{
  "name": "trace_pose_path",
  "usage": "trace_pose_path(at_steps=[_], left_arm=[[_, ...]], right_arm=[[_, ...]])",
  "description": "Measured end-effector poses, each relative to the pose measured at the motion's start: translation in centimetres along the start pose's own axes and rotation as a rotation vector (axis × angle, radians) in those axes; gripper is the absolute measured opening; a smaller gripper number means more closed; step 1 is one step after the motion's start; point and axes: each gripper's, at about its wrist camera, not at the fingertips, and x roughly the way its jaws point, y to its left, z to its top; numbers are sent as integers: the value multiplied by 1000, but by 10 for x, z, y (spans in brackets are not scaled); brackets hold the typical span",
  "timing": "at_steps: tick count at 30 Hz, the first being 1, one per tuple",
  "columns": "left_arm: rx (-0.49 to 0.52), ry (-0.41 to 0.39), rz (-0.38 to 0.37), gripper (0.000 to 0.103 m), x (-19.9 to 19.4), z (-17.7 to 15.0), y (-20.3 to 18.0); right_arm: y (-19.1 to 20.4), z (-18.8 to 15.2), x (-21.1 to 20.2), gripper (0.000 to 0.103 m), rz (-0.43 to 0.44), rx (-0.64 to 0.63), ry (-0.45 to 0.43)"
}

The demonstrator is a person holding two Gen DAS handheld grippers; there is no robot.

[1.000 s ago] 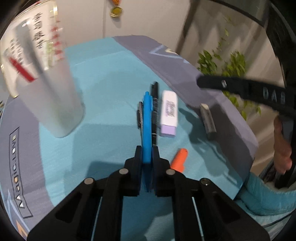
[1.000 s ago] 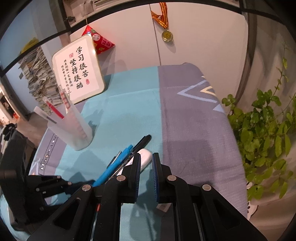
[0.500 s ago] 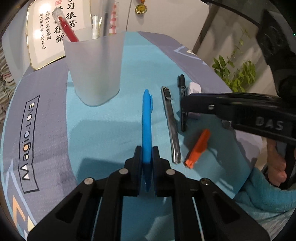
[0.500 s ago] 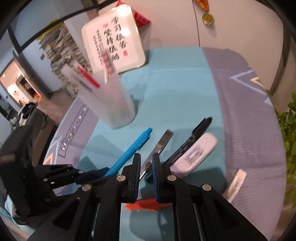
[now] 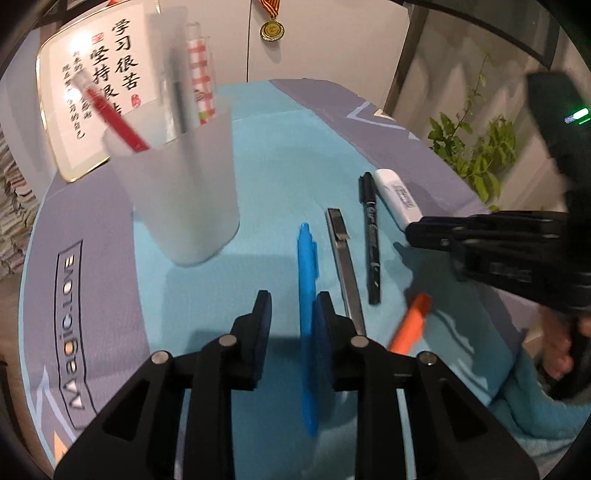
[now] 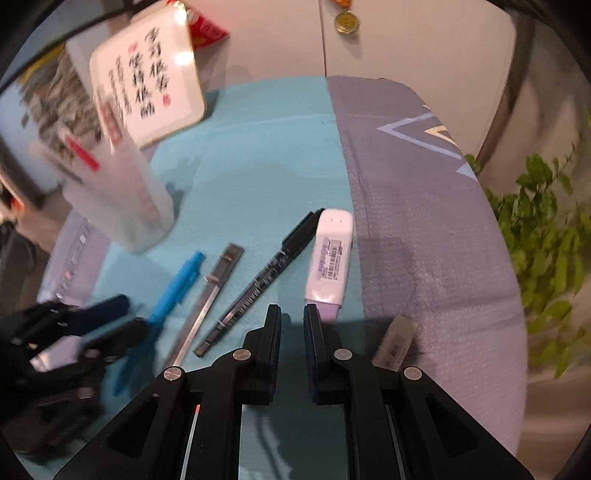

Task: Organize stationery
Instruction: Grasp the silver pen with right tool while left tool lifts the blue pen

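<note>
My left gripper (image 5: 293,301) has its jaws opening around a blue pen (image 5: 306,266), which rests against the right pad, clear of the left one. A frosted cup (image 5: 184,199) with a red pen and other sticks stands ahead on the left. To the pen's right lie a silver cutter (image 5: 343,258), a black marker (image 5: 371,236), a white-and-purple marker (image 5: 393,192) and an orange piece (image 5: 410,325). My right gripper (image 6: 291,314) is shut with nothing in it, low over the cloth, just short of the white-and-purple marker (image 6: 328,258) and right of the black marker (image 6: 266,280).
A grey eraser (image 6: 395,339) lies right of my right fingers. A framed calligraphy sign (image 5: 92,92) stands behind the cup, with a medal (image 5: 271,29) on the wall. A green plant (image 5: 472,155) grows past the table's right edge. A person's hand (image 5: 557,350) holds the right gripper.
The left jaws, shut on the blue pen before, have parted. The right gripper has come down towards the cloth near the white-and-purple marker.
</note>
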Motion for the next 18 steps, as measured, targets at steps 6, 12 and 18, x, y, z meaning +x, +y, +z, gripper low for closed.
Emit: trace_pose_path(at_steps=[6,12,18], left_arm=[[30,-5,-18,22,11,15,-10],[21,10,-6,10,23,19,-5],[-35,-8,-48,11,8,14,5]], right_arm=[[21,14,-7,11,108,-45,-41],[23,20,5,11,88,-17,-20],[23,22,5,11,85,-19,-12]])
